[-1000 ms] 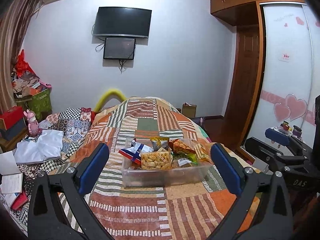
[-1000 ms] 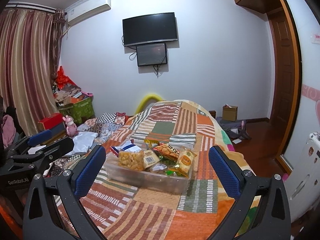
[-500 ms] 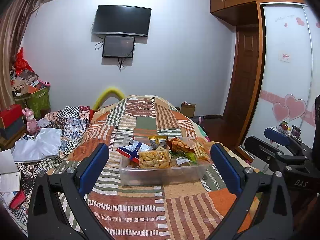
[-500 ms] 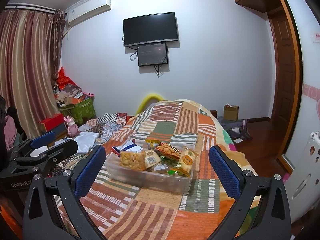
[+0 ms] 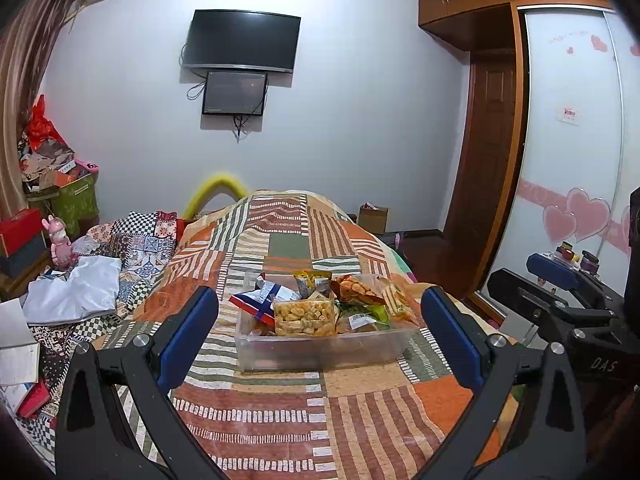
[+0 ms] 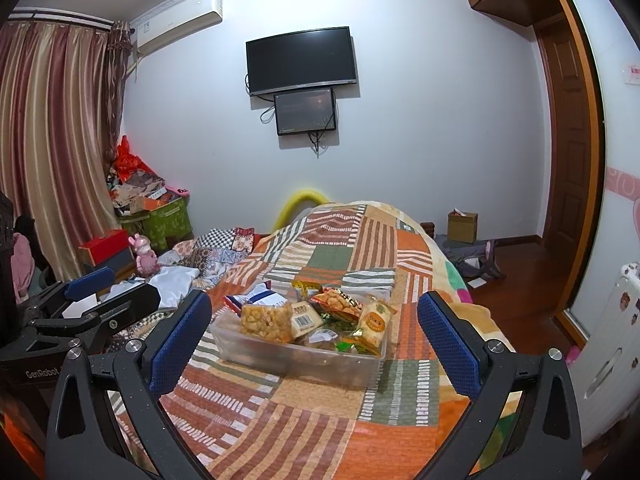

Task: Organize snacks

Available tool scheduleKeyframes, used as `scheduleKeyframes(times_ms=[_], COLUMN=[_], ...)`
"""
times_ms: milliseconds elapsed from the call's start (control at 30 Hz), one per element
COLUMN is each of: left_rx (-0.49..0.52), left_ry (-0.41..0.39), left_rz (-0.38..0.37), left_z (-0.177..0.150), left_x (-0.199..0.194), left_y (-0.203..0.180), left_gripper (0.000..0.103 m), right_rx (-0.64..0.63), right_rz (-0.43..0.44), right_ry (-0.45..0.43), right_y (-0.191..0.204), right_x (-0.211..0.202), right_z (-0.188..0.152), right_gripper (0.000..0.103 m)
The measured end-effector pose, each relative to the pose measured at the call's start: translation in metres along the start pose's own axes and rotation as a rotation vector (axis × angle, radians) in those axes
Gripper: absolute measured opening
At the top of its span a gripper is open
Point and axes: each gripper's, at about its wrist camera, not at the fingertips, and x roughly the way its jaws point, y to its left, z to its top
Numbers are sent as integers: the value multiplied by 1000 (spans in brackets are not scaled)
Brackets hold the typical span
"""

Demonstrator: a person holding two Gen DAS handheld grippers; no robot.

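A clear plastic bin [image 5: 320, 350] [image 6: 298, 356] sits on the patchwork bedspread, heaped with snack packets. Among them are a clear bag of golden puffs [image 5: 305, 316] [image 6: 266, 322], a blue and white packet [image 5: 260, 298] and an orange packet [image 5: 358, 290] [image 6: 340, 302]. My left gripper [image 5: 320, 332] hovers short of the bin, open, with nothing between its blue pads [image 5: 188, 334]. My right gripper [image 6: 314, 338] is also open and empty, facing the bin from the right side. Each gripper shows in the other's view: the right gripper [image 5: 560, 284] and the left gripper [image 6: 96, 292].
The bedspread [image 5: 288, 248] stretches away toward a wall with a TV [image 5: 242, 40]. Clothes and a white garment [image 5: 80, 288] lie left of the bed, with boxes and a pink toy [image 5: 60, 240]. A wardrobe [image 5: 572, 160] and a door [image 5: 492, 152] stand on the right.
Both views have eased slightly back and up from the bin. Both grippers stay open and the snacks have not moved.
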Motion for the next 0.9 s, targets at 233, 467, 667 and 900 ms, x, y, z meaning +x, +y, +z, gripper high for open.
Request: scheduleKeyframes(times_ms=[233,467,667,900], left_rx=[-7,-6,-5,3], left_ry=[-1,-1,0,-11], left_rz=[-3,0,-9,-1], left_z=[2,1,2,2], left_x=[-1,0,0,-2], left_y=[1,1,1,0], left_gripper=[102,103,103,103], right_rx=[1,4,4,5], right_rz=[0,0,1,-1], right_ry=[0,-2,-2,1], right_y=[-2,-2,-2,-1], right_x=[0,-1,-1,-1], right_z=[1,1,1,2], right_gripper=[103,103,103,103])
